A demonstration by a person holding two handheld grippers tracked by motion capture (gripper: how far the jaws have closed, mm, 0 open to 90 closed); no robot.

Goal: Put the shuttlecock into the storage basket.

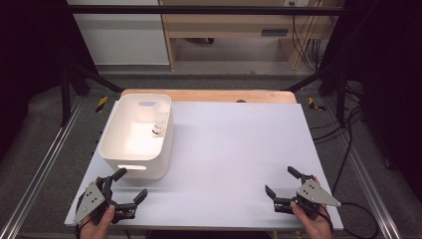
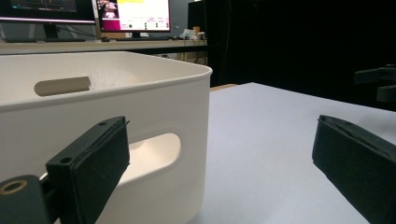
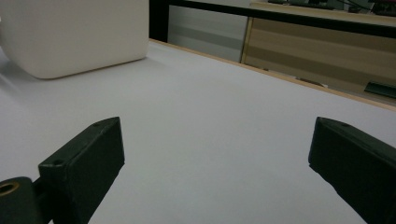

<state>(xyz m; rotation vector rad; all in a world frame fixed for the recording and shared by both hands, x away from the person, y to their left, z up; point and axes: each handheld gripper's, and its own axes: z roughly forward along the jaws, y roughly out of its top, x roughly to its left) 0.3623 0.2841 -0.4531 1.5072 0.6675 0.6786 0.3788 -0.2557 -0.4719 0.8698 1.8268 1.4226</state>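
bin (image 1: pixel 119 149) at the table's (image 1: pixel 239 149) left, a bottle (image 1: pixel 158 124) inside it

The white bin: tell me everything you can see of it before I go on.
The bin is a white, smooth, plastic-looking tub with rounded corners, open on top and upright. It has slot handles cut in its near and far walls. It stands on the table at its left side, towards the far edge. Inside, by the right wall, is a small clear bottle with a dark cap, pointing nearward. The left gripper, open, sits just short of the near wall without touching it.

One white bin (image 1: pixel 119 144) (one small bottle (image 1: pixel 158 124) inside), two grippers, one table (image 1: pixel 234 149).
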